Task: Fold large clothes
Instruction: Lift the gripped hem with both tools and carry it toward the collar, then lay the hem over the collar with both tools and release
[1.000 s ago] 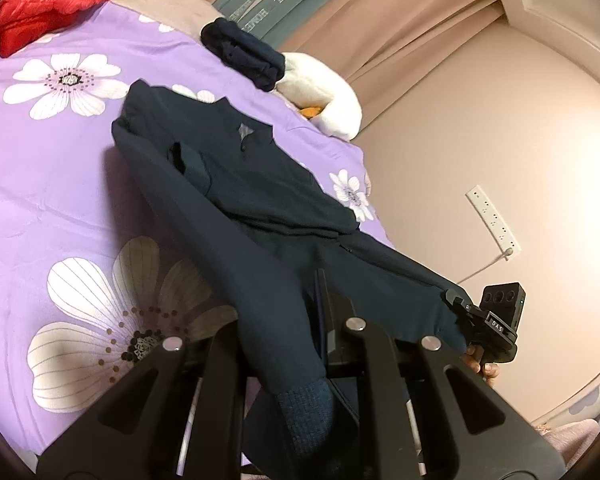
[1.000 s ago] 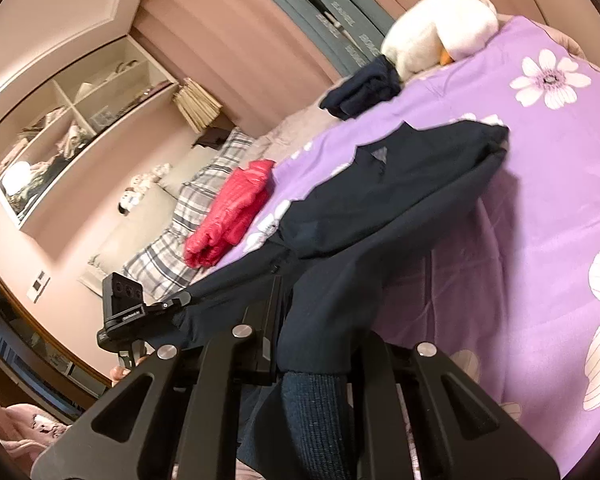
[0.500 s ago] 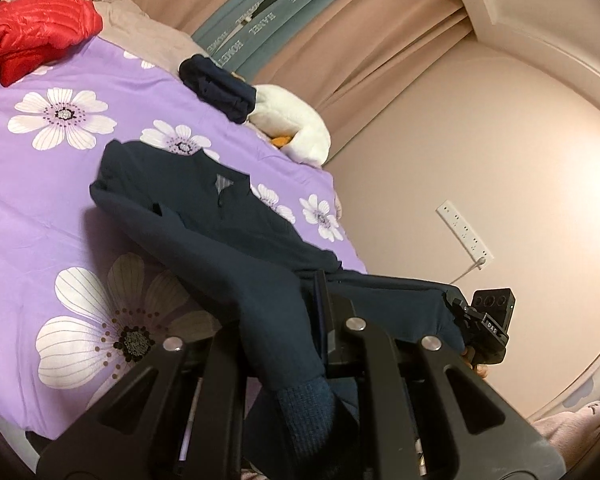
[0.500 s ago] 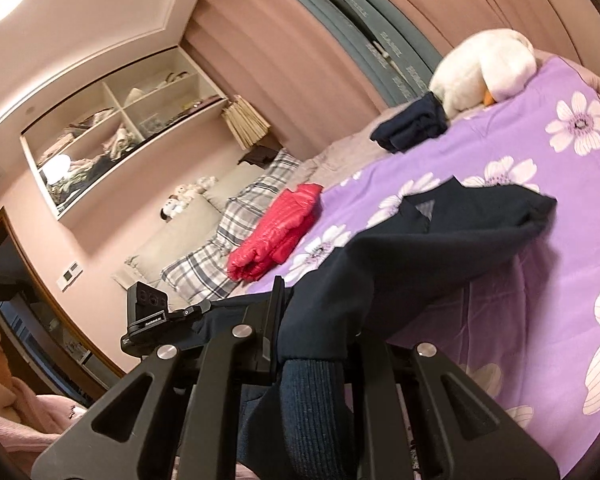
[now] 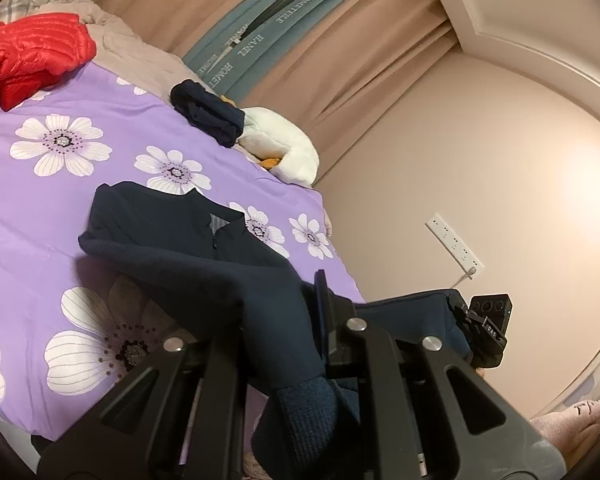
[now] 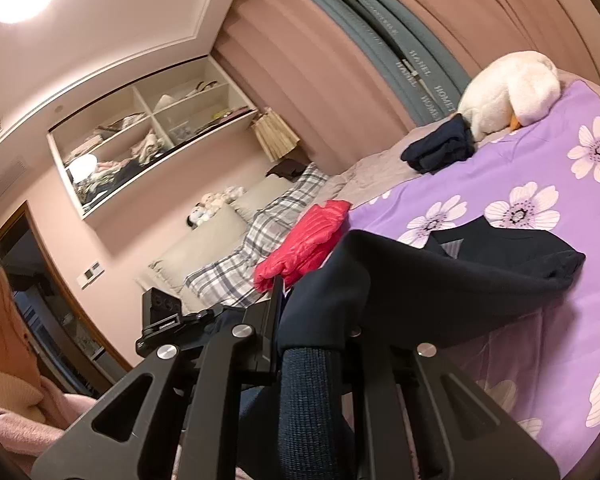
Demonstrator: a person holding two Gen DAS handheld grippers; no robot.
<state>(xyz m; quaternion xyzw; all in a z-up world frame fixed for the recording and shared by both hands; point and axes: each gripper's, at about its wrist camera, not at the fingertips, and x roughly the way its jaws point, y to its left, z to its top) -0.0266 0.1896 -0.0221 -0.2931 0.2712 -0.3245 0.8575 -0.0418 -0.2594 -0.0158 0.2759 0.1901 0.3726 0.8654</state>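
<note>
Holding now: both grippers have the hem end of one navy top raised off the bed, while its collar end lies on the purple flowered cover.
Left gripper: jaws closed tight on the navy cloth, a ribbed cuff hanging down below them.
Right gripper: jaws nearly closed, pinching the same top, with another ribbed cuff drooping beneath.
Where the top is: stretched between the two grippers at the near edge of the bed, sagging toward the collar, which rests flat further in.
Done so far: the sleeves look drawn in along the body, so I would judge the side folds are made; the lower end is lifted and ready.
Left to do: by my reckoning the raised end must be carried over toward the collar, laid down and smoothed, then perhaps halved once more.
Progress: somewhere past the middle, as a guess.
Navy tops in hand: one.
Dark folded bundles: one, far side of the bed, touching the white plush toy.
Red puffer jackets: one, crumpled near the plaid pillow.
White plush toys: one large; a few small ones sit by the headboard, too small to count.
Grippers: two, both occupied.
</note>
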